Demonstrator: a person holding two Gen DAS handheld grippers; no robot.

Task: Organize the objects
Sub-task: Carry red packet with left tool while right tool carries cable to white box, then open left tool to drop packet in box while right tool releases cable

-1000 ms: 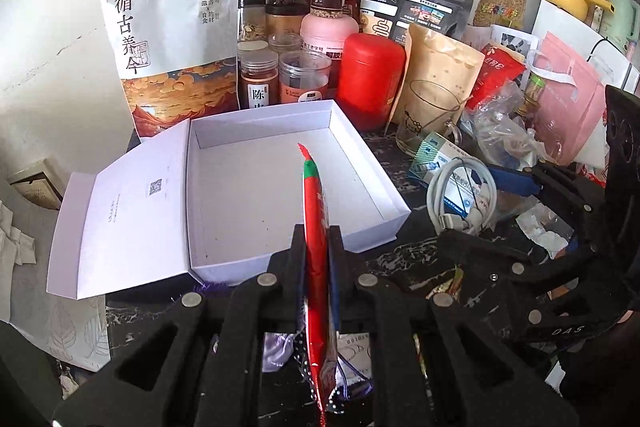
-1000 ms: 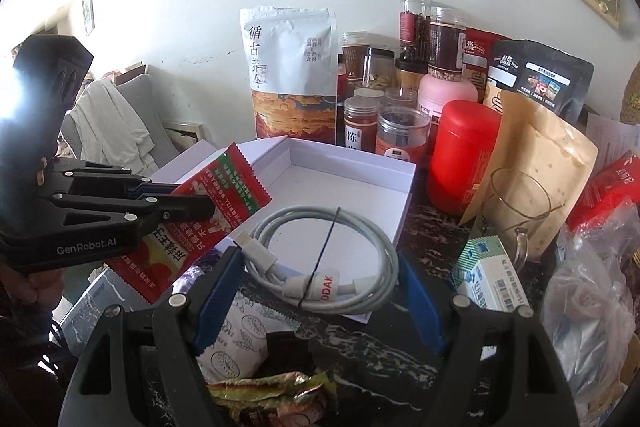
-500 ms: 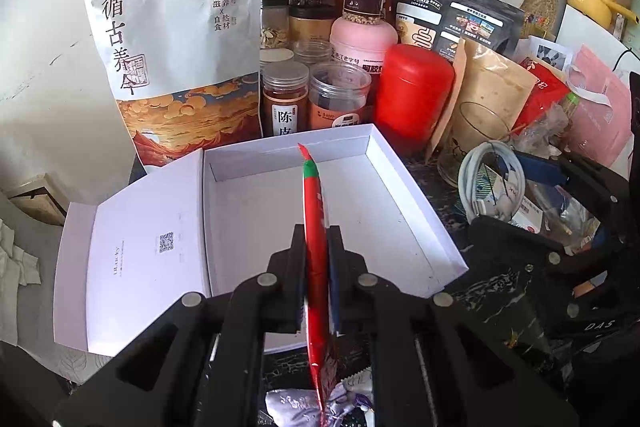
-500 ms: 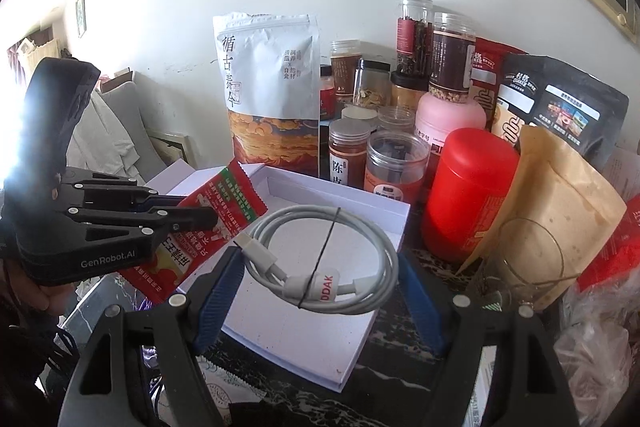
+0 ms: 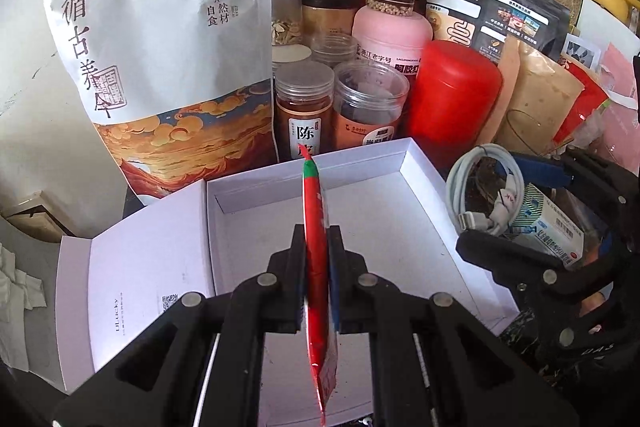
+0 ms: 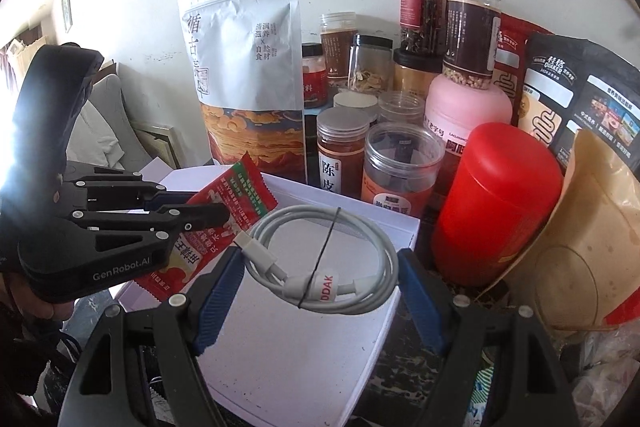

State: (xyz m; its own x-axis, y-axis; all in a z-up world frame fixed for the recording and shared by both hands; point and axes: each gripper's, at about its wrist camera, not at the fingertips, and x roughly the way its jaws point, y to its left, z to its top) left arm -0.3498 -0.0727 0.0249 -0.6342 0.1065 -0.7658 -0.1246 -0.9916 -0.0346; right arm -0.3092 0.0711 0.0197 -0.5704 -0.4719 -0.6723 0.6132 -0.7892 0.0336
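Note:
My left gripper [image 5: 316, 243] is shut on a red snack packet [image 5: 315, 267], held edge-on above the open white box [image 5: 420, 183]. In the right wrist view the same packet [image 6: 236, 199] shows flat in the left gripper [image 6: 216, 215], over the box's left side. My right gripper [image 6: 320, 267] is shut on a coiled white cable [image 6: 320, 259] and holds it above the white box [image 6: 304, 359]. In the left wrist view the cable [image 5: 486, 187] hangs just right of the box's right wall.
Behind the box stand a large white pouch [image 5: 160, 67], several jars [image 5: 368, 107], a red canister [image 5: 452, 95] and a pink jar [image 5: 392, 35]. Bags [image 6: 580, 107] and a medicine carton [image 5: 556, 235] crowd the right. The box lid [image 5: 132, 291] lies open to the left.
Both grippers have moved forward and over the white box with the packet and the cable still held. The jars and pouch now look closer.

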